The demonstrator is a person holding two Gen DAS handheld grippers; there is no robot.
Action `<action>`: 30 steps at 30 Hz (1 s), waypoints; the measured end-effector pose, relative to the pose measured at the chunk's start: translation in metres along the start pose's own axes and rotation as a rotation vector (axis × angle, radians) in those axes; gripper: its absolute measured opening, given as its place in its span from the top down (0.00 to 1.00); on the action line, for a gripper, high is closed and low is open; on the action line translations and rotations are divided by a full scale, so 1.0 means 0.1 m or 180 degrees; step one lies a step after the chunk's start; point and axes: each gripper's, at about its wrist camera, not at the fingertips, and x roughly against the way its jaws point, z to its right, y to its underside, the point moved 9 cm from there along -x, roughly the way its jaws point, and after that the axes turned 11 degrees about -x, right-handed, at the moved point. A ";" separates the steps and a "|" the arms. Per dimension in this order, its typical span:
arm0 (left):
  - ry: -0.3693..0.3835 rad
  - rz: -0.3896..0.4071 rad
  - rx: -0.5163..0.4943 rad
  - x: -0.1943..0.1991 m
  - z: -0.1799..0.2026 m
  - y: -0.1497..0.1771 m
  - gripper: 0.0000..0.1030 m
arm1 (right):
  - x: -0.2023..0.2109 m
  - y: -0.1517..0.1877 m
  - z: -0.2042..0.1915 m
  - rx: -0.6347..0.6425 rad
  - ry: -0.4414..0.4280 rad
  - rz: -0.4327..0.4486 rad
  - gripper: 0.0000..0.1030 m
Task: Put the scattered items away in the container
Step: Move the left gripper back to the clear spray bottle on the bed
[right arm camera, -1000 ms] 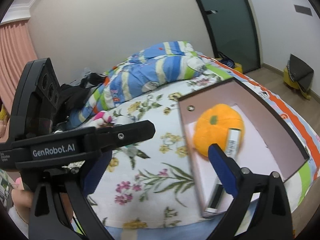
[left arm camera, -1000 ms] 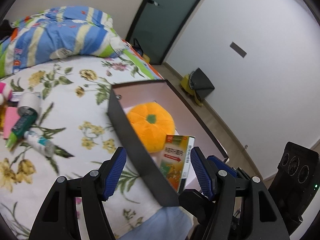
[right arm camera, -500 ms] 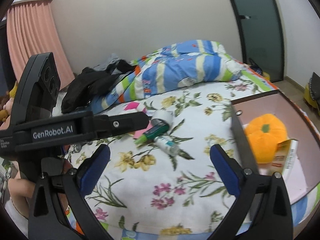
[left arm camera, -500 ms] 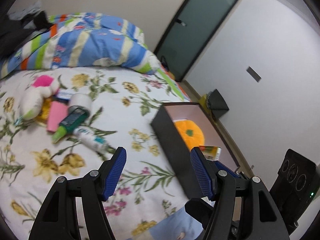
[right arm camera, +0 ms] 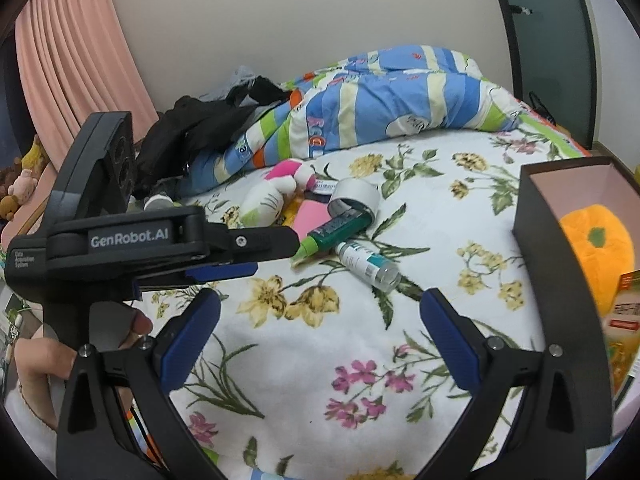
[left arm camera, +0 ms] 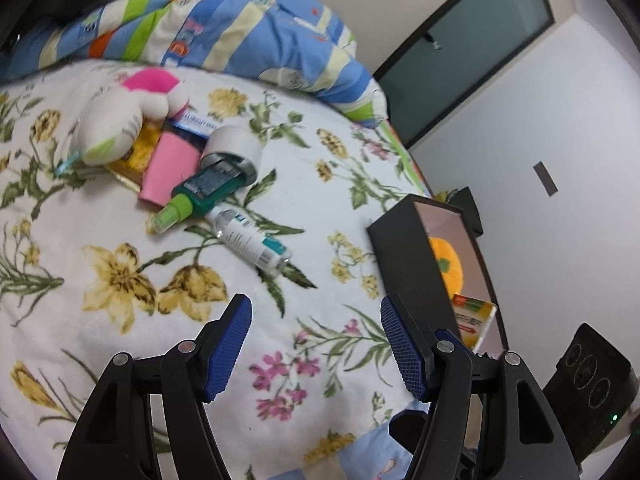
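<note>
Grippers, your left gripper and right gripper, both gape empty over the floral bedspread, short of what looks like a medicine bottle.

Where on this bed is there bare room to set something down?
The floral sheet lies bare between the clear bottle and the fingers, up to the box. It is crowded further back, around the plush toy, tape roll and green bottle.

Dark box at bed edge, open top, pink inside. Orange soft pumpkin and small carton in it. Green bottle, clear bottle, tape roll, pink pad, white soft toy lie in heap well apart from box.
</note>
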 end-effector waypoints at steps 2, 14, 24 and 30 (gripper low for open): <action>-0.0001 -0.0052 0.0038 -0.10 -0.07 0.01 0.35 | -0.11 0.01 0.03 0.0007 -0.0006 -0.0036 0.02; 0.0041 -0.0308 0.0227 -0.73 -0.46 -0.02 0.35 | -0.78 0.04 0.30 -0.0046 -0.0009 -0.0257 0.03; 0.0072 -0.0500 0.0383 -1.27 -0.78 -0.16 0.35 | -1.39 0.04 0.48 0.0036 0.0032 -0.0416 0.03; 0.0113 -0.0585 0.0454 -1.49 -0.88 -0.18 0.35 | -1.66 0.04 0.59 0.0018 0.0041 -0.0482 0.07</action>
